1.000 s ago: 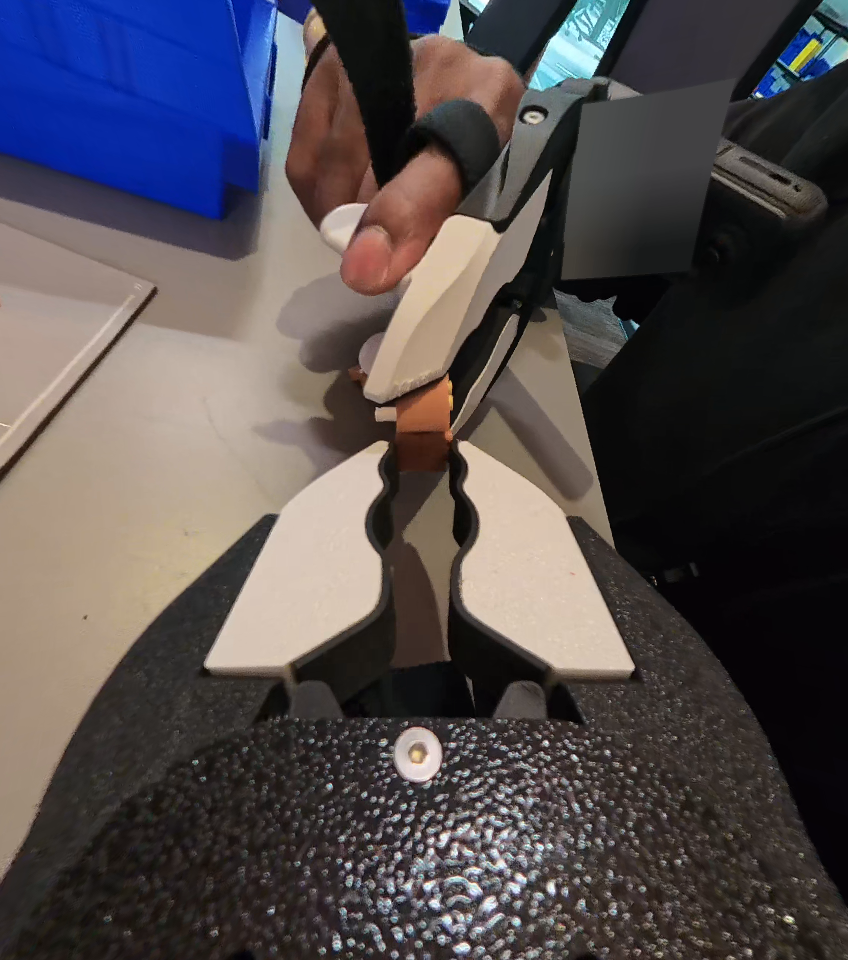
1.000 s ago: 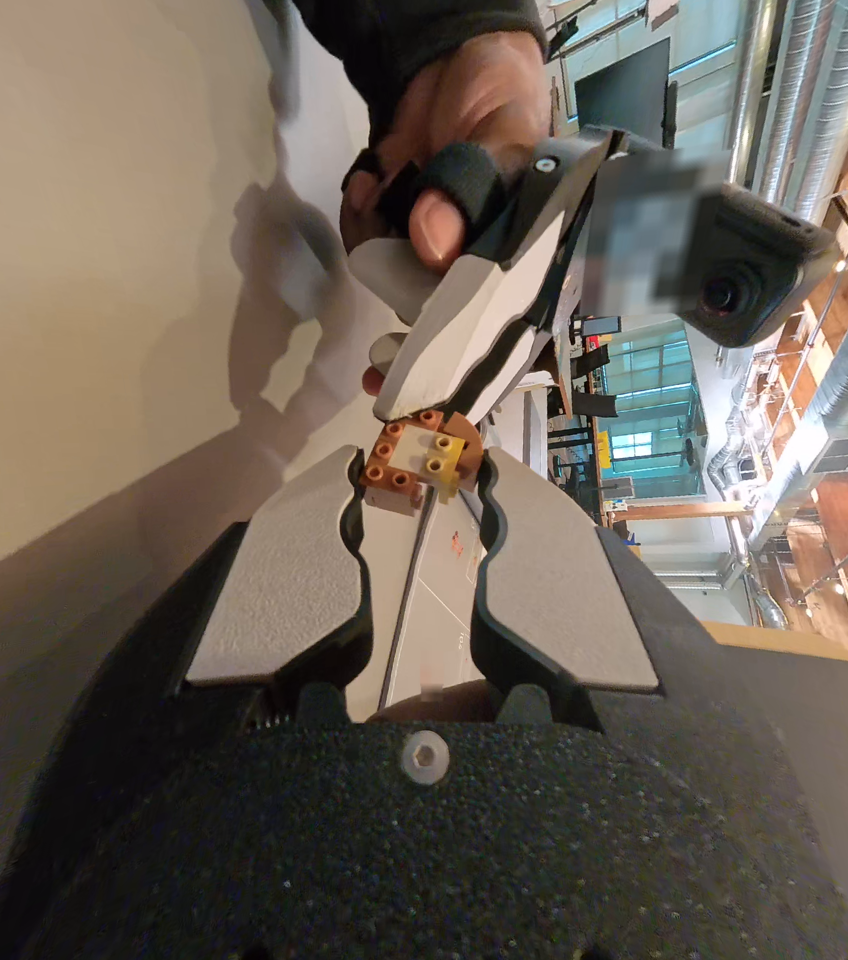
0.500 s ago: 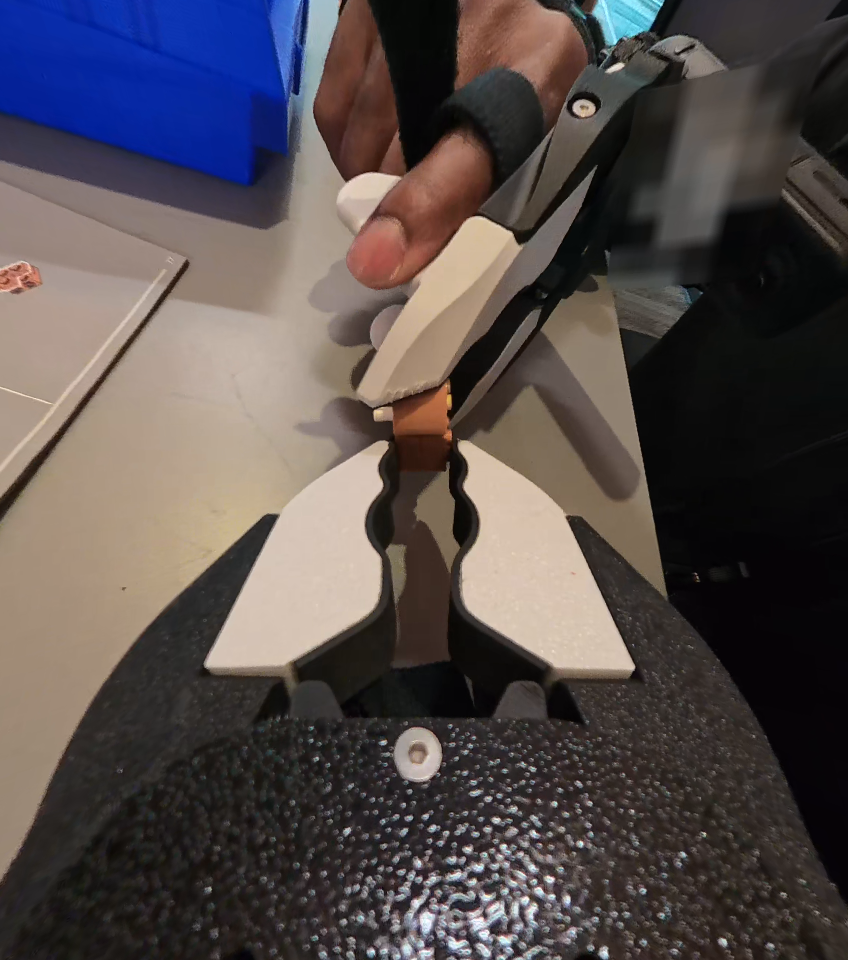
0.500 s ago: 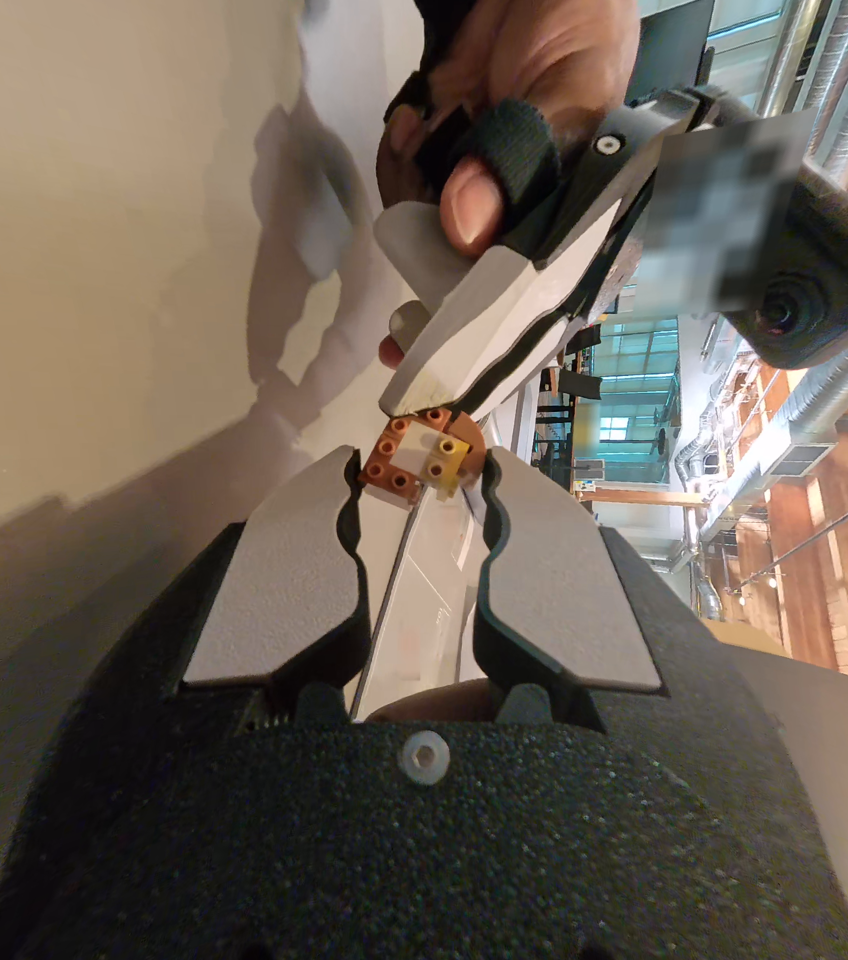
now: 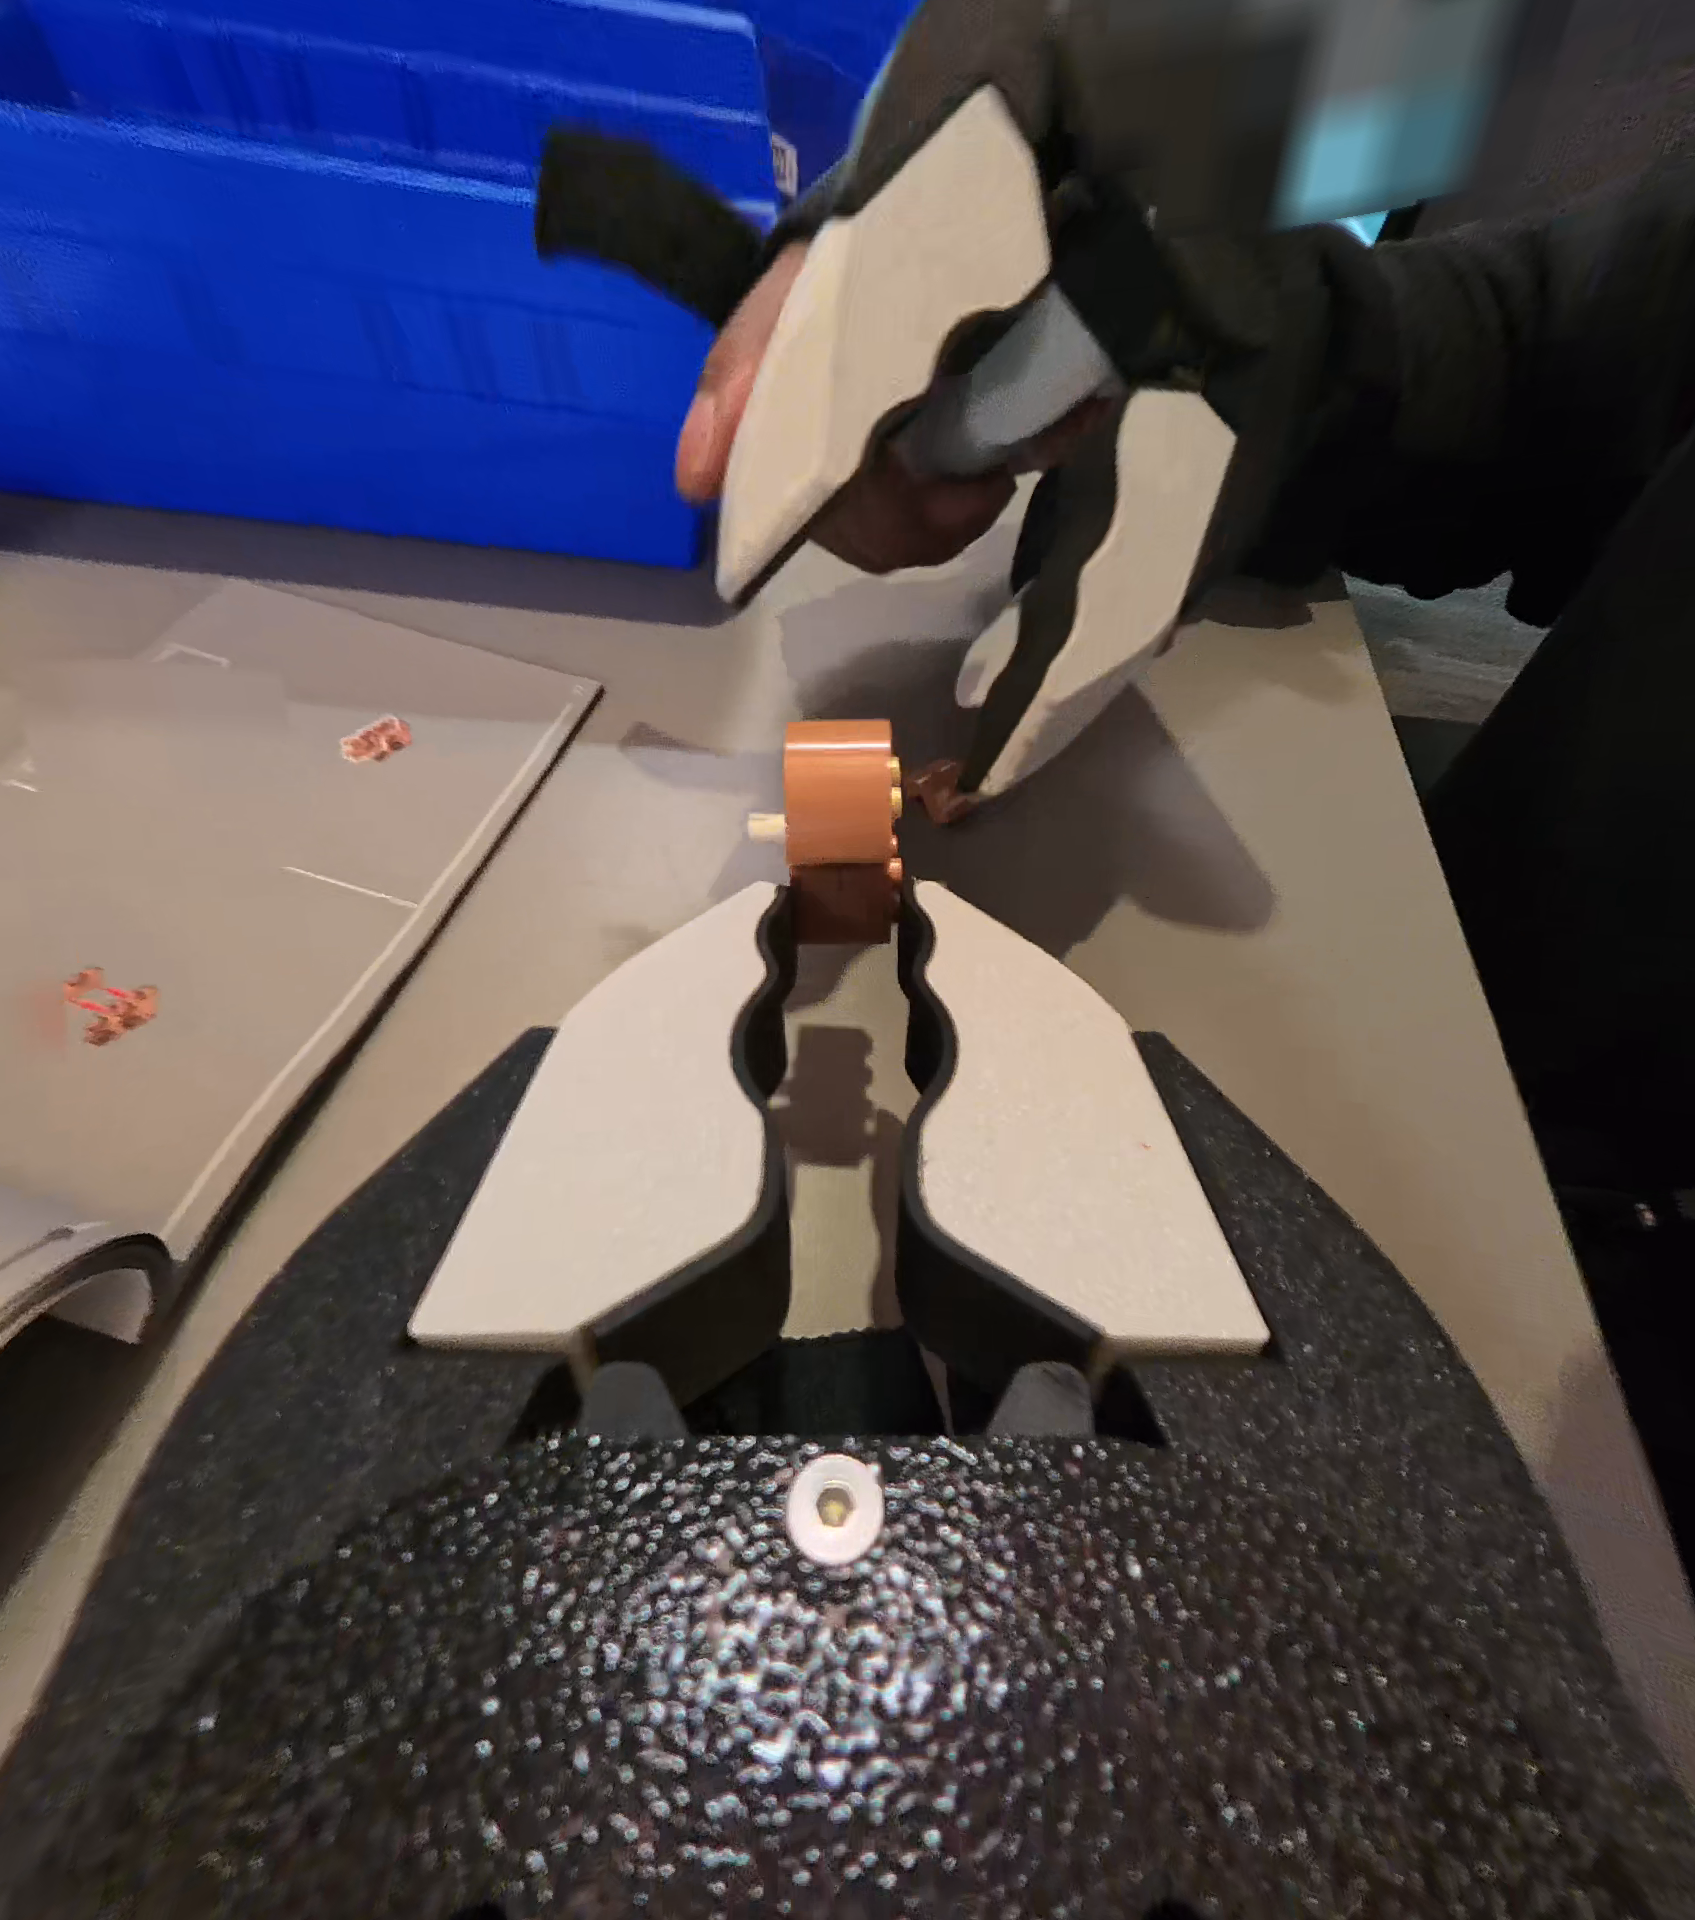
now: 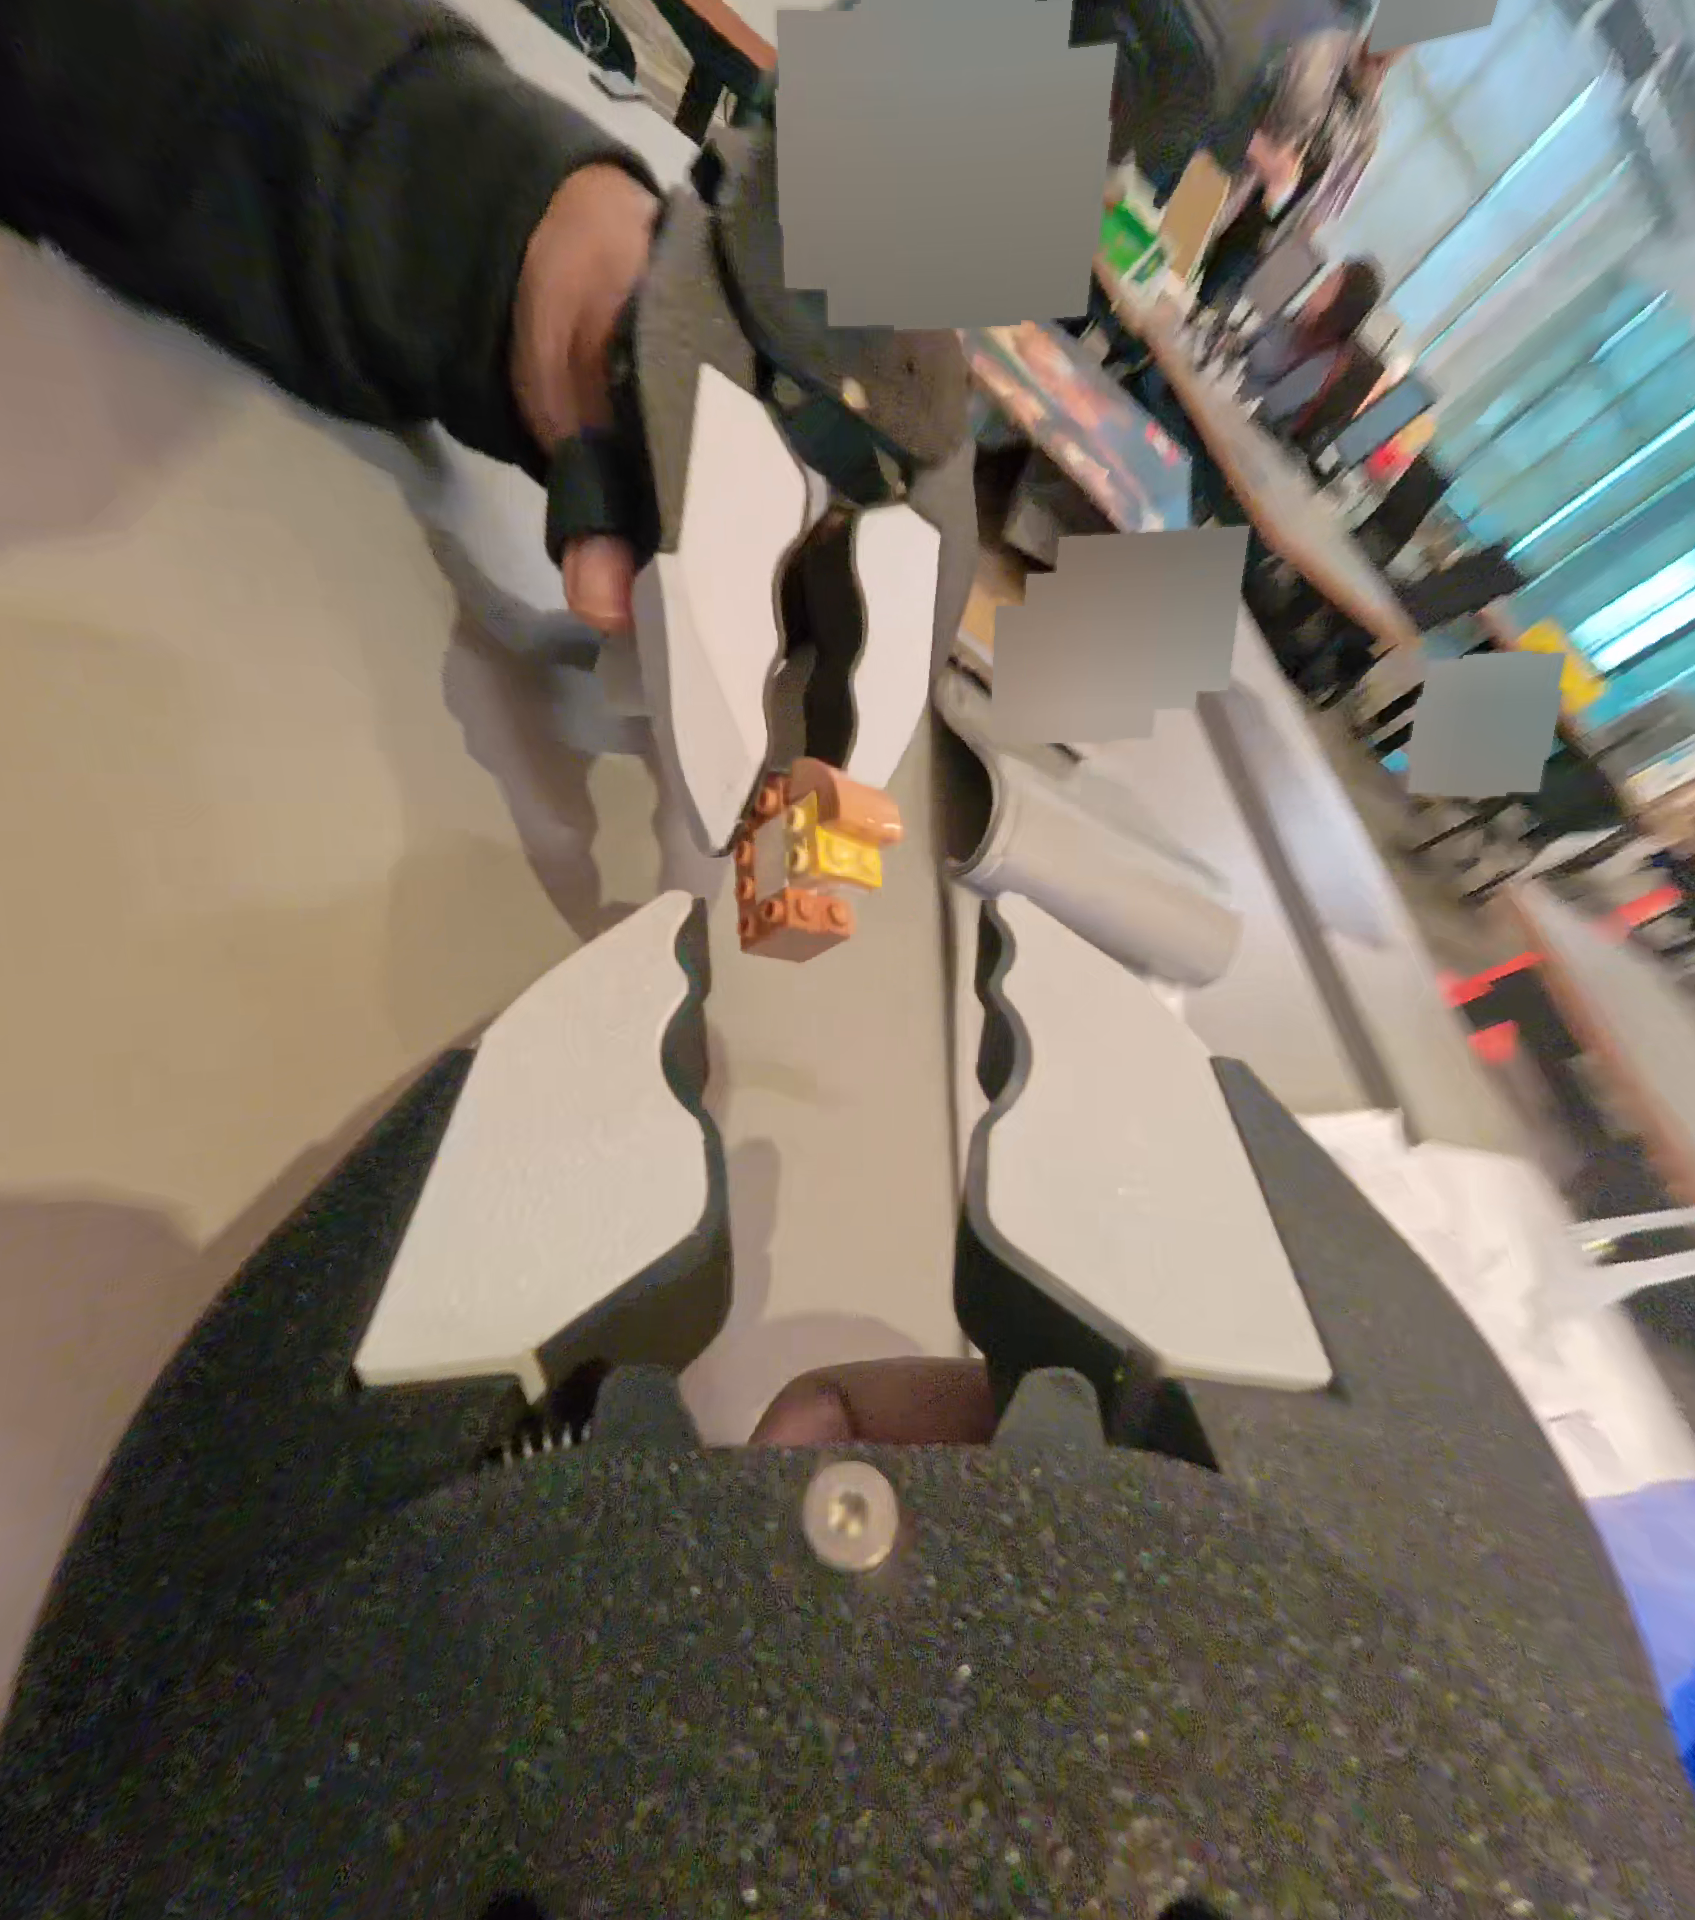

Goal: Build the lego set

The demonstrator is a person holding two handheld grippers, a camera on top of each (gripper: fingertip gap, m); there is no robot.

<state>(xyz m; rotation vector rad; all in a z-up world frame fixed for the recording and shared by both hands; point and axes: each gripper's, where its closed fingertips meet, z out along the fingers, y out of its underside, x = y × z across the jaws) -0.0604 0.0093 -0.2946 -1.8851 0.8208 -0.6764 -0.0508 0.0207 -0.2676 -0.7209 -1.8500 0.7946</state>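
Above the grey surface (image 5: 1186,1039): left gripper (image 5: 843,904) clamped on a brown brick assembly (image 5: 838,800); right gripper (image 6: 838,909) now drawn off, wide open and empty.

Change noted: a moment ago the right gripper's fingers stood close about the same assembly; they have since spread wider and pulled clear, so the assembly hangs from the left gripper alone, both pads pressed on its dark lower block. Left wrist view only: one right fingertip (image 5: 999,748) lowered to the surface, touching or just beside a small loose brown piece (image 5: 942,781); an open booklet (image 5: 199,831) to the left; blue bins (image 5: 303,312) behind. Right wrist view only: the assembly's studded face with yellow and grey parts (image 6: 801,873), and clear air between the right gripper's own fingers.
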